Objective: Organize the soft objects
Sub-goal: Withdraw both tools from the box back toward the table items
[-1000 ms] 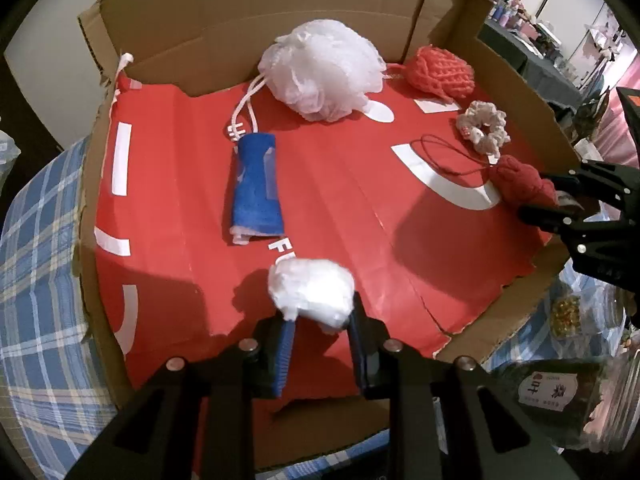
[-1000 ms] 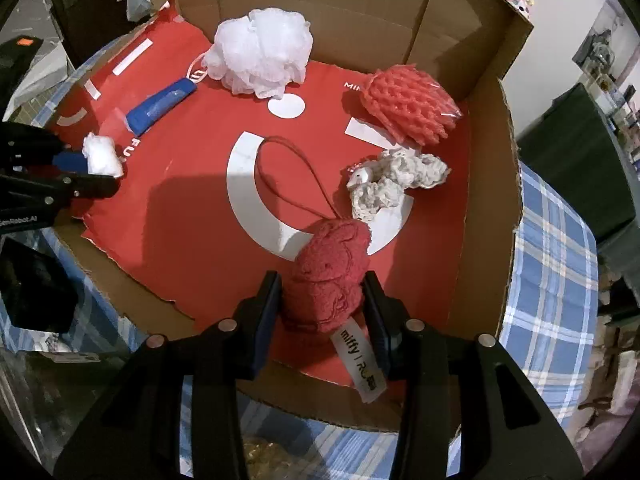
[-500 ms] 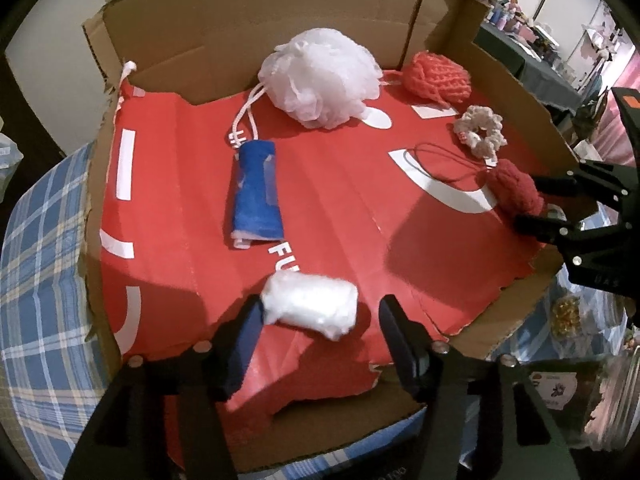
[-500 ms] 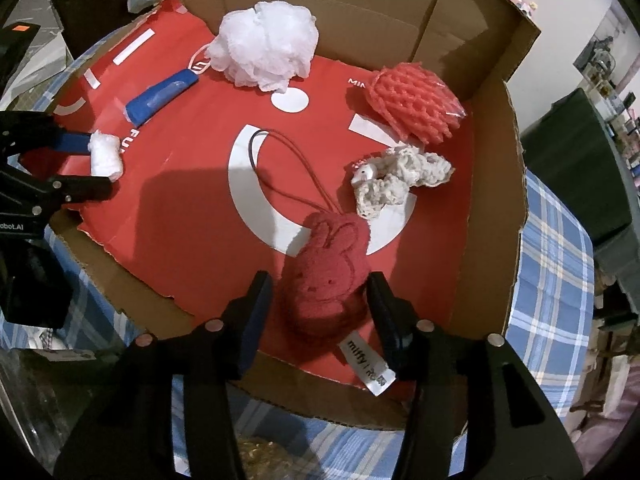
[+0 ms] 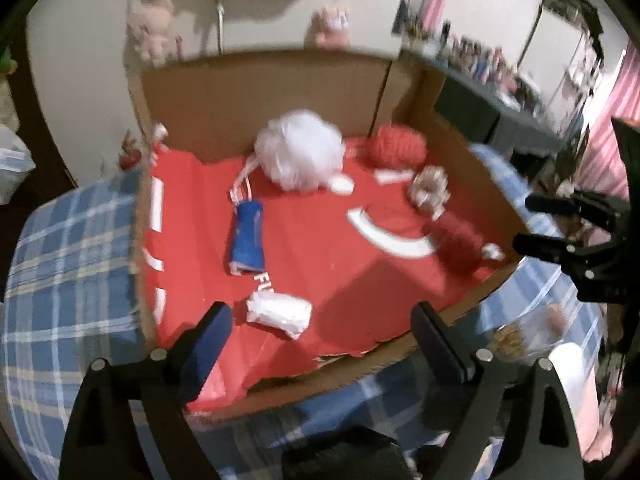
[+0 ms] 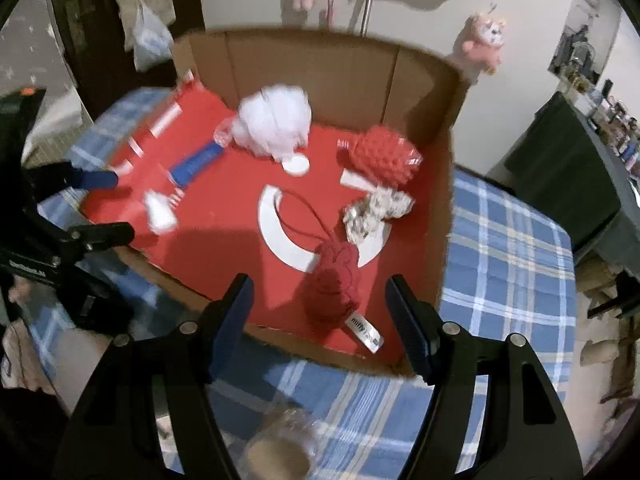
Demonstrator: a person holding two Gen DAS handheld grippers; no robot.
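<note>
Now, from the left wrist, the left gripper (image 5: 320,328) has its jaws opening, pads clear of the white wad (image 5: 279,314) lying on the red sheet (image 5: 320,264) inside the cardboard box (image 5: 264,92). Beyond lie a blue roll (image 5: 248,240), a white mesh puff (image 5: 300,156), a red net ball (image 5: 396,148) and a cream scrunchie (image 5: 430,190). At the right, the right gripper (image 5: 540,224) hovers near the red plush toy (image 5: 456,242).

From the right wrist, the right gripper (image 6: 320,324) is also opening, the red plush toy (image 6: 334,288) lying free between its fingers, its label (image 6: 366,334) readable only here. A blue checked cloth (image 6: 504,256) covers the table.
</note>
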